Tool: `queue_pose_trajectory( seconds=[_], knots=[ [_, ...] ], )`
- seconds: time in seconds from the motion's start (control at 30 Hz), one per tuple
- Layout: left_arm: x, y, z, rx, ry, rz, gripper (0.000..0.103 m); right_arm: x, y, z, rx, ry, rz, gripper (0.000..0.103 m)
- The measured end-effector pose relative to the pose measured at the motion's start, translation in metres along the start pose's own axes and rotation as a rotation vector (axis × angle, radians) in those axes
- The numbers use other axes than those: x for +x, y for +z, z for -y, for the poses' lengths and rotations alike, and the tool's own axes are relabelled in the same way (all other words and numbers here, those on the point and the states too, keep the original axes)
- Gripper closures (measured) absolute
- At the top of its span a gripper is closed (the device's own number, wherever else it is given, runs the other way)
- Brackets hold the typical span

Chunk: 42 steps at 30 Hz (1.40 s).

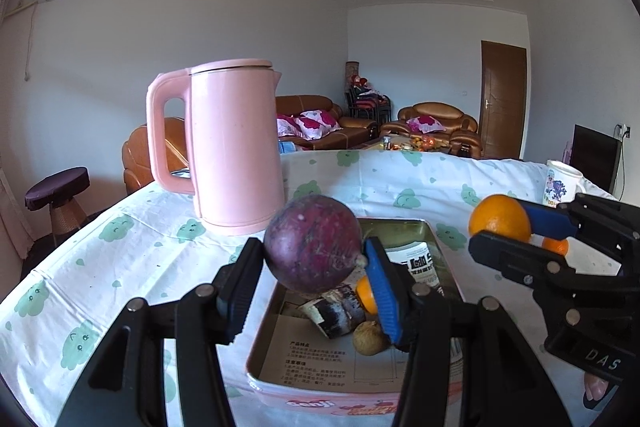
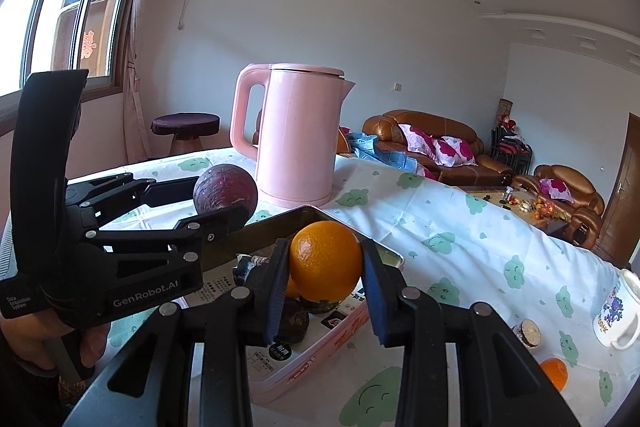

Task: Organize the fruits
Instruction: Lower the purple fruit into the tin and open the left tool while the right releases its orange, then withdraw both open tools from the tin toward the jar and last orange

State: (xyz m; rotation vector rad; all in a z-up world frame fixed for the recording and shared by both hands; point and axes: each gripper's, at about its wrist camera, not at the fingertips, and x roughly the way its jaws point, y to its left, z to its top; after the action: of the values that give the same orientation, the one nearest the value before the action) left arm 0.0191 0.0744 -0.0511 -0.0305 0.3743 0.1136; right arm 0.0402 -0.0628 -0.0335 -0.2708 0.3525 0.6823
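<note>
Each camera looks forward and slightly down along its own gripper, close over the tin tray (image 1: 260,359). The left view faces the far sofas; the right view faces more leftward, toward the window. Both share the pink kettle (image 2: 298,139) and tray.

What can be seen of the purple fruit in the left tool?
The purple fruit is round, dark purple-red with pale speckles and scuffs, its skin dull and slightly rough, with a small stub at one side by the blue pad. The left tool is shut on it, one pad on each side, holding it in the air above the near end of the pink tin. Nothing else touches it. The pink kettle stands behind it on the tablecloth.
</note>
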Motion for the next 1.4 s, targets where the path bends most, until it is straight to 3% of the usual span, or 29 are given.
queue_pose_trajectory(
  seconds=[0.43,0.97,1.1,1.17,1.27,1.4],
  knots=[
    [0.005,-0.005,-0.009,0.002,0.007,-0.036,0.049,0.023,-0.011,-0.017,-0.013,0.058,-0.079,0.066],
    [0.019,-0.016,-0.008,0.024,-0.020,-0.171,0.048,0.045,-0.018,-0.018,0.007,0.096,-0.184,0.066],
    [0.020,-0.017,-0.011,0.001,-0.016,-0.174,0.046,0.049,-0.019,-0.018,0.016,0.107,-0.211,0.065],
    [0.014,-0.013,-0.011,-0.006,-0.010,-0.150,0.031,0.043,-0.019,-0.017,0.013,0.099,-0.189,0.060],
    [0.003,-0.005,-0.008,-0.014,-0.001,-0.103,0.017,0.031,-0.019,-0.009,0.010,0.067,-0.162,0.059],
    [-0.005,0.006,0.001,-0.020,-0.016,-0.073,0.009,0.005,-0.020,0.024,0.045,-0.003,-0.132,0.055]
  ],
)
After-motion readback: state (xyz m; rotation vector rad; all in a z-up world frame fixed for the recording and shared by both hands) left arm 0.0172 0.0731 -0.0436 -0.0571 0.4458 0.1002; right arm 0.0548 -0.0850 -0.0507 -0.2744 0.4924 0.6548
